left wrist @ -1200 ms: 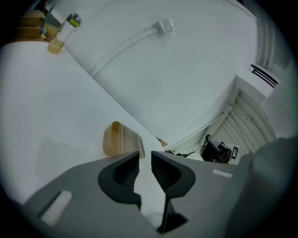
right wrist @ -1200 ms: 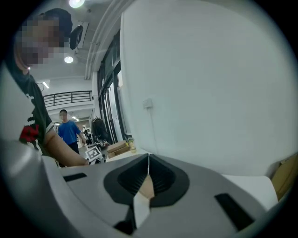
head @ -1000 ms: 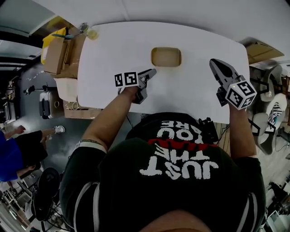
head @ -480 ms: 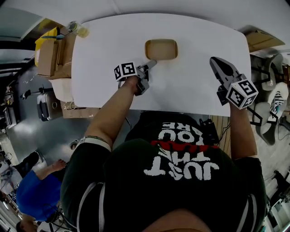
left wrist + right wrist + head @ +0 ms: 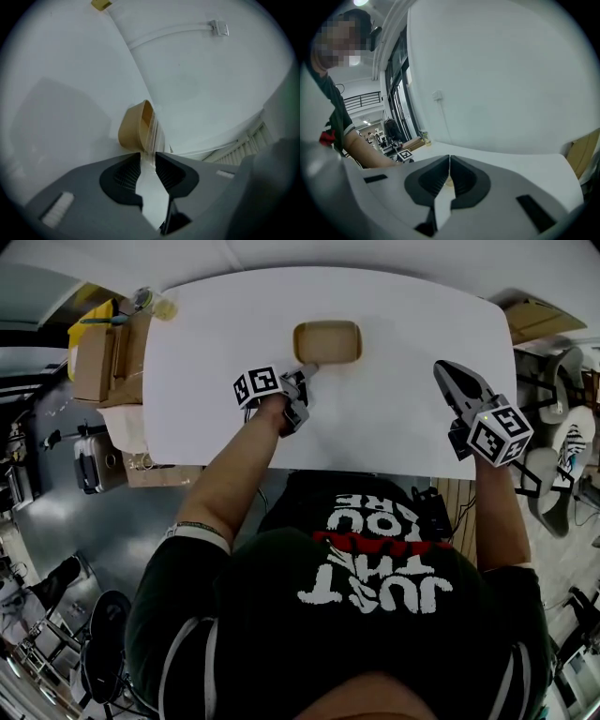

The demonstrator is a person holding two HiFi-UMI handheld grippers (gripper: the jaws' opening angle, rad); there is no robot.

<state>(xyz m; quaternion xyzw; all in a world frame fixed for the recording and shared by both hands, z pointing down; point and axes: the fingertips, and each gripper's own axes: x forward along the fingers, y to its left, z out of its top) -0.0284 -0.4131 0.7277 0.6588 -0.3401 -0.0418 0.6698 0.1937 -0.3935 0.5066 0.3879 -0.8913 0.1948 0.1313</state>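
Note:
A tan rectangular container (image 5: 326, 341) with a clear plastic top sits toward the far side of the white table (image 5: 403, 324). My left gripper (image 5: 312, 367) reaches its near left corner. In the left gripper view the container (image 5: 133, 129) stands right in front, and its clear rim runs into the narrow gap of my left gripper (image 5: 148, 153), whose jaws are open a little. My right gripper (image 5: 441, 367) hovers over the table's right side, away from the container. Seen from its own camera, the right gripper (image 5: 449, 158) is shut with nothing in it.
Cardboard boxes (image 5: 98, 362) and a small bottle (image 5: 155, 304) crowd the table's left end. More cardboard (image 5: 530, 315) and a chair (image 5: 553, 474) stand off the right end. A white wall with a cable and socket (image 5: 218, 28) rises just behind the table.
My left gripper has moved forward to the tan container, so its clear rim now lies between the jaws. The right gripper has stayed about where it was, still shut.

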